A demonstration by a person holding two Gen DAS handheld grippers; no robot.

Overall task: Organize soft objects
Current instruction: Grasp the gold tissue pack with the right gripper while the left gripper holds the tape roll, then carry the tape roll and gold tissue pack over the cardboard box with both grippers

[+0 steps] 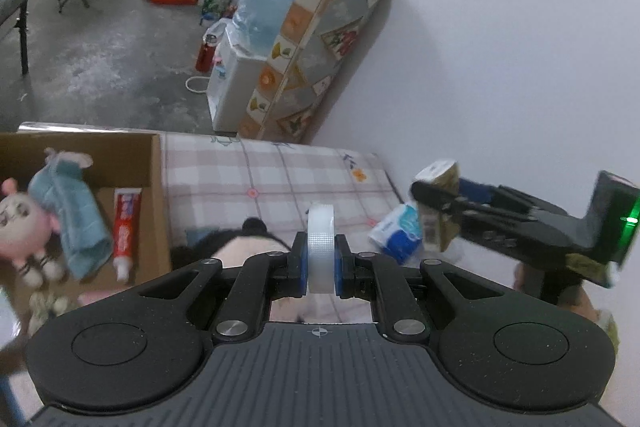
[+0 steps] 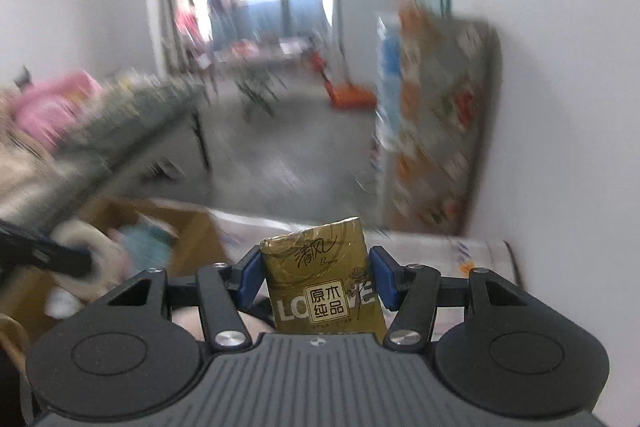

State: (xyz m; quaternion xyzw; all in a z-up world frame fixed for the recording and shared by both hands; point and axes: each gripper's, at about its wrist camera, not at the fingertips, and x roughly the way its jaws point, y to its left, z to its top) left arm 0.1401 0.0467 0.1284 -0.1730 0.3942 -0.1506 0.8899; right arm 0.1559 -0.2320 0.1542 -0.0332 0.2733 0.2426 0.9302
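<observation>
Gripping now: the left gripper (image 1: 320,259) is clamped on a translucent white tape roll (image 1: 320,247), a ring standing upright on edge between the blue pads.
Right gripper (image 2: 314,279): closed on a glossy gold tissue pack (image 2: 322,279), a soft rectangular packet held upright.
Cardboard box (image 1: 156,195): open, brown, on the left; inside lie a pink plush toy (image 1: 20,223), a fuzzy blue cloth (image 1: 68,215) and a red-and-white toothpaste tube (image 1: 126,227).
Surface: pink checked cloth (image 1: 272,179); on it a blue-and-white tissue pack (image 1: 398,233) and a dark-eared plush (image 1: 248,243).
Room: grey concrete floor, white wall, a patterned mattress (image 1: 320,47) leaning against it.
Pose: both grippers tilt downward above the cloth.
</observation>
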